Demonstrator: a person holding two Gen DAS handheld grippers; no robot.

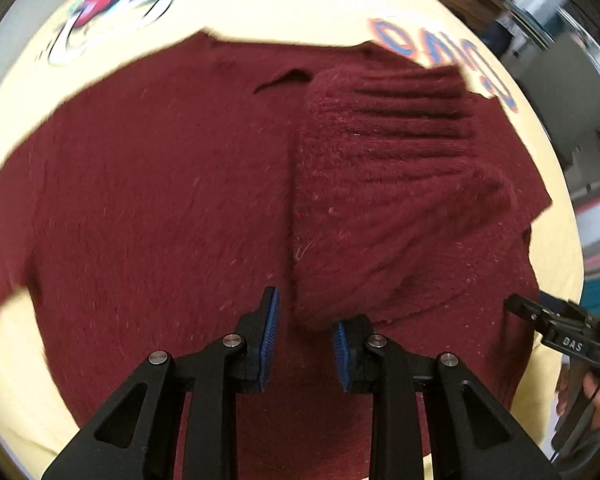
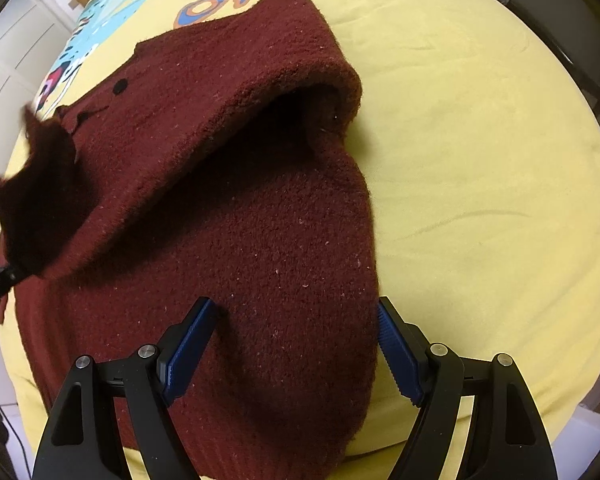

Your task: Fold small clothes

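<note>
Sweater point(image 2: 260, 220): dark red, fuzzy knit with small black buttons, lying on the sheet.
Sleeve point(image 1: 380, 200): ribbed, folded over the sweater's body.
Sheet point(image 2: 480, 160): soft yellow, with cartoon letters.
Left gripper point(image 1: 304, 344): blue ridged fingers narrow, pinching the sleeve end.
Right gripper point(image 2: 296, 344): fingers wide, either side of the sweater's edge.

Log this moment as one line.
left gripper: shut on sleeve of dark red knitted sweater | right gripper: open over sweater body | surface: yellow printed sheet
</note>
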